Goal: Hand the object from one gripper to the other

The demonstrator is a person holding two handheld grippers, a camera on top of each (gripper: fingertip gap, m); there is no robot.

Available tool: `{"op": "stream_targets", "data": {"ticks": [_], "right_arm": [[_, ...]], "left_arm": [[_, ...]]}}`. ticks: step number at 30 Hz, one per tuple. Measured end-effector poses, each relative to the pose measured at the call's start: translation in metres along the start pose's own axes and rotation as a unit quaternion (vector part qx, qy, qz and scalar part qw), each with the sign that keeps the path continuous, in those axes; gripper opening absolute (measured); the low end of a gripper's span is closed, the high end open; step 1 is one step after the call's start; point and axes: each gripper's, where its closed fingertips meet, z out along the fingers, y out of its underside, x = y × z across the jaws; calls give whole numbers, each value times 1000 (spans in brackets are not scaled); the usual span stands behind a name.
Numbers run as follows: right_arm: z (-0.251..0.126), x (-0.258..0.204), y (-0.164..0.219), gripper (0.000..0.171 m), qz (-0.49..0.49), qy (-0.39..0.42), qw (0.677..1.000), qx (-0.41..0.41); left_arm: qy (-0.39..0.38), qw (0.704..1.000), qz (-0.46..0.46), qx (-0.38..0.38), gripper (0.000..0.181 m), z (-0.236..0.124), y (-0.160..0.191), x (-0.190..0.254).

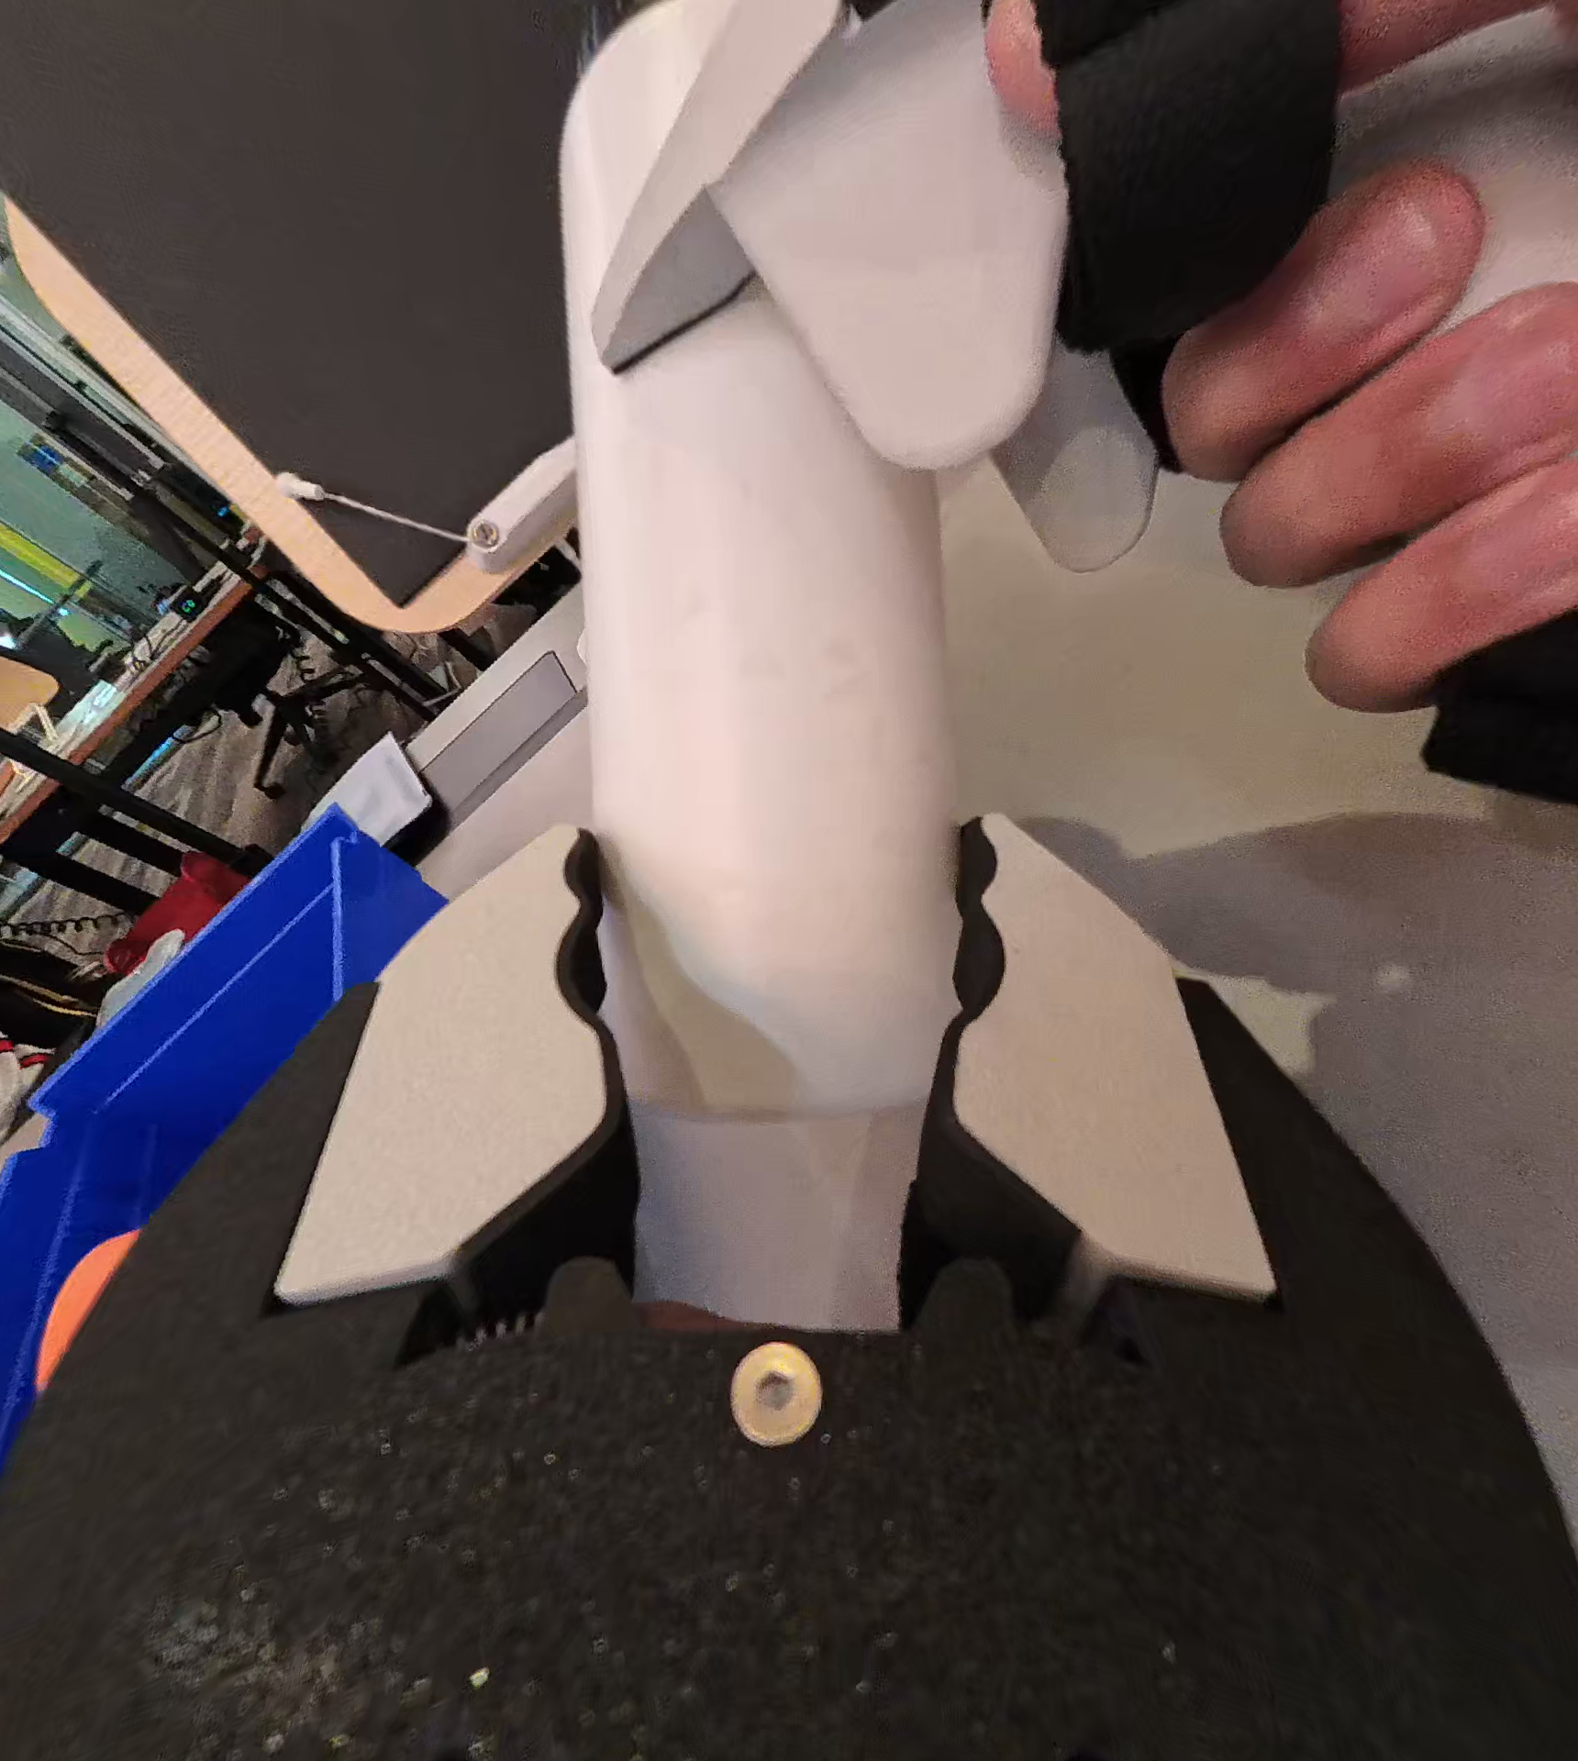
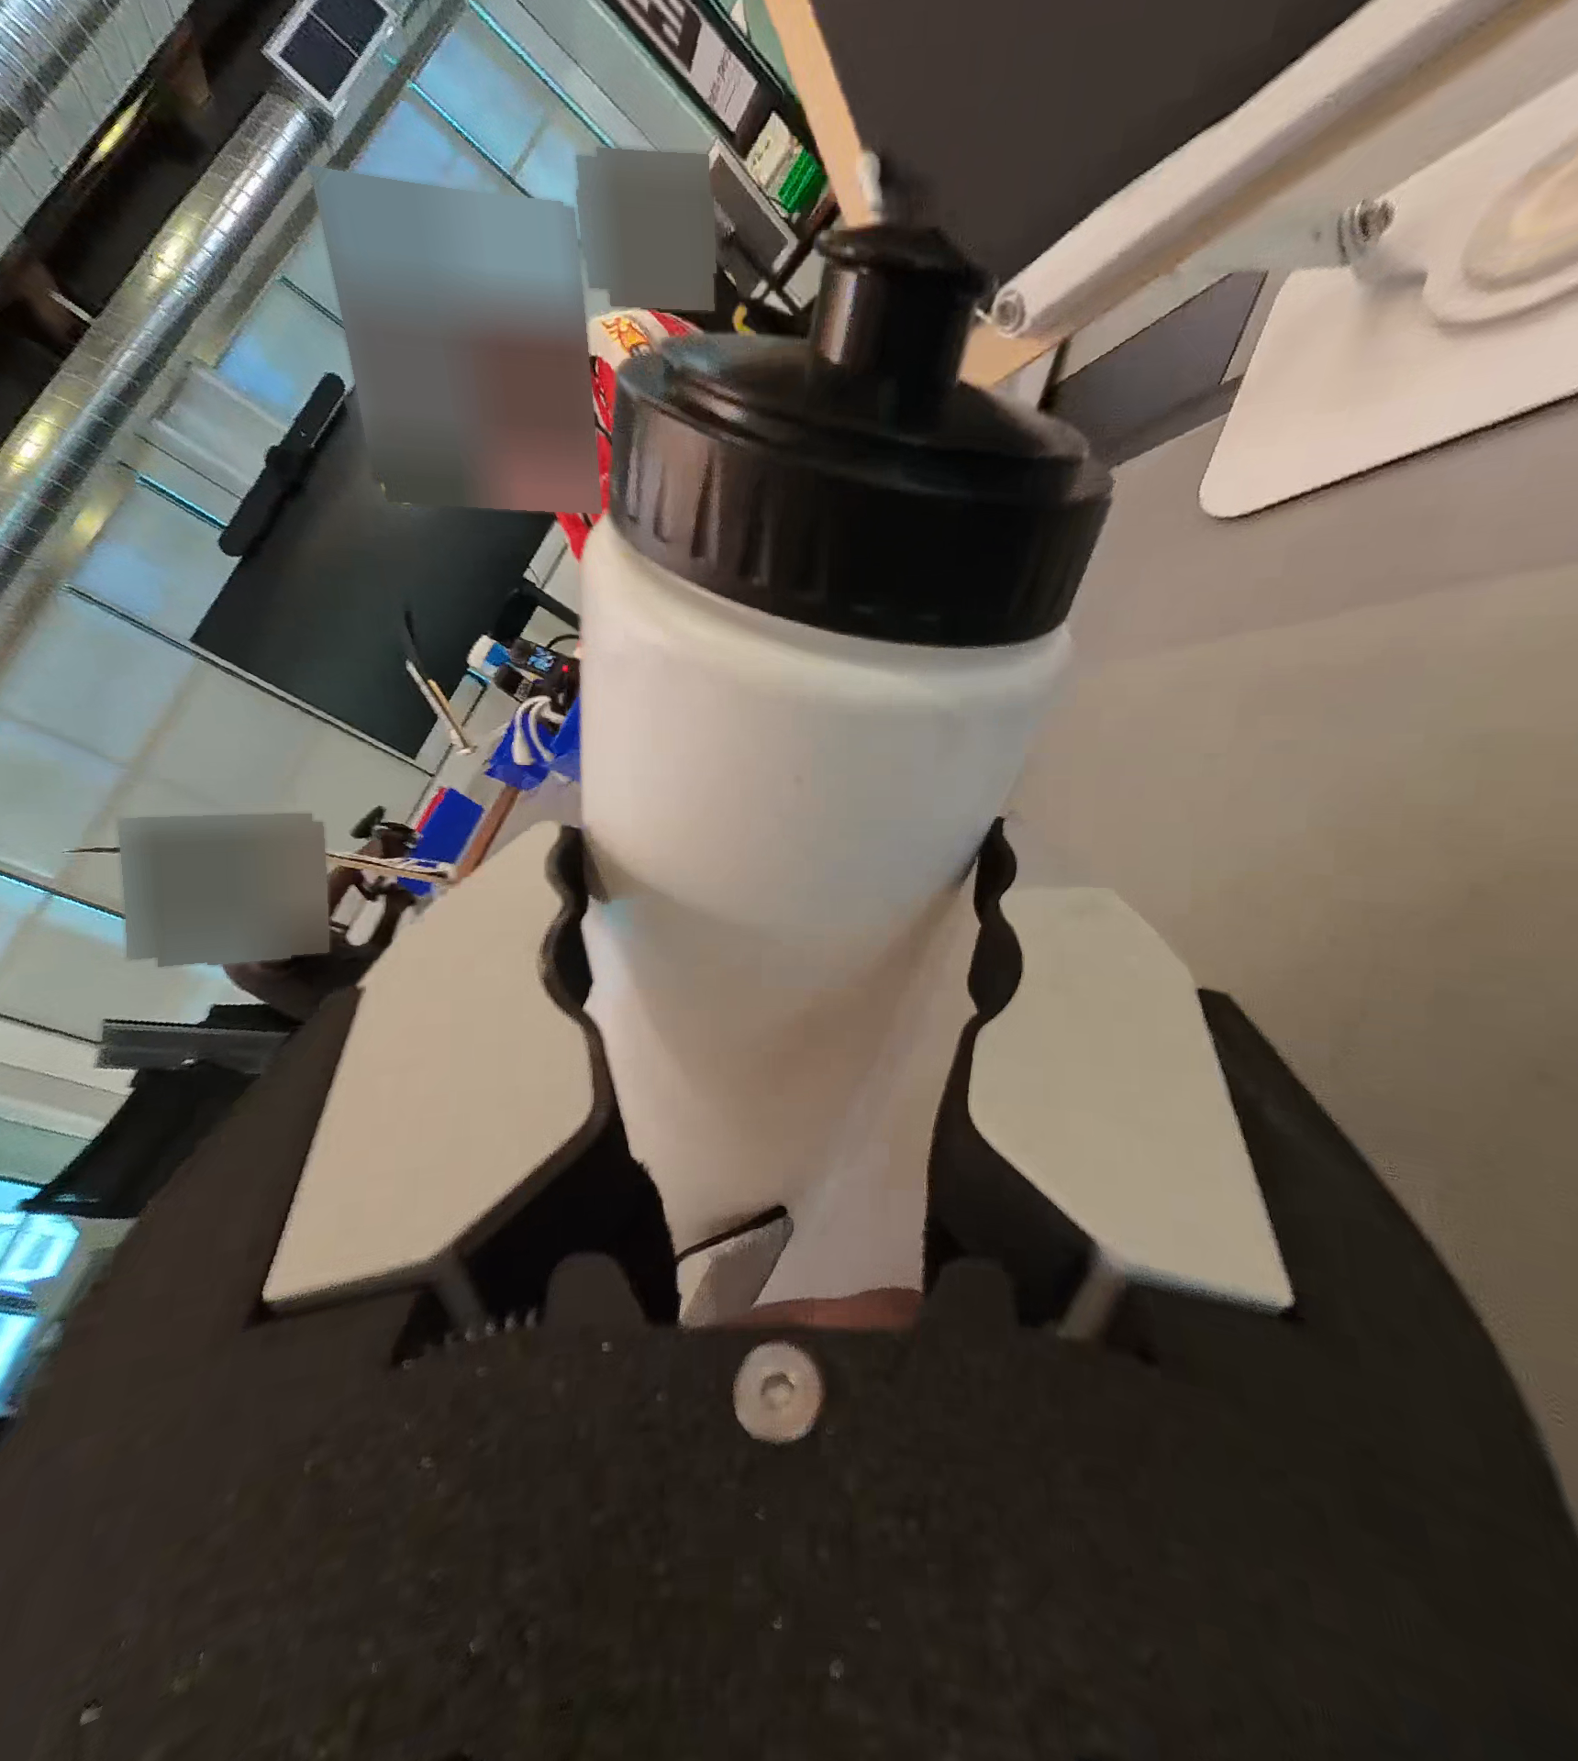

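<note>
White plastic bottle (image 2: 804, 762) with its black cap (image 2: 852, 486) is up off the table, clamped by both the left gripper (image 1: 780, 962) and right gripper (image 2: 780, 953): mid-handover, I'd say. Next, one must let go while the other grips firm

bottle (image 2: 804, 762): white plastic squeeze type, your object | lid (image 2: 852, 495): black, ribbed rim, screwed on, pull spout (image 2: 890, 305) on top | pose: you have it off the table, lid end pointing away from your right side | grip: both grippers clamp its body, one at each end
</note>
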Motion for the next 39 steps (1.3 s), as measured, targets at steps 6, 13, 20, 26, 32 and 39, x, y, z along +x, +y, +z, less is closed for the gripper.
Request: {"op": "stream_targets", "data": {"ticks": [6,13,20,26,32,39], "right_arm": [[-5,4,-6,78,-36,-8,999,13],[-10,4,-21,78,-172,-24,985,-2],[-19,-18,-11,78,-188,-160,967,-57],[-36,-49,8,77,-162,-315,932,-80],[-49,-61,31,77,-111,-405,896,-143],[-52,-57,39,78,-106,-414,886,-180]], "left_arm": [[9,1000,-8,3,72,5,-4,10],[163,975,-141,59,81,-13,-30,14],[394,873,-279,71,97,-15,-54,-15],[570,746,-329,98,110,-14,-89,-26],[687,626,-333,157,104,-21,-116,-14],[714,622,-295,128,89,-15,-114,14]]}}
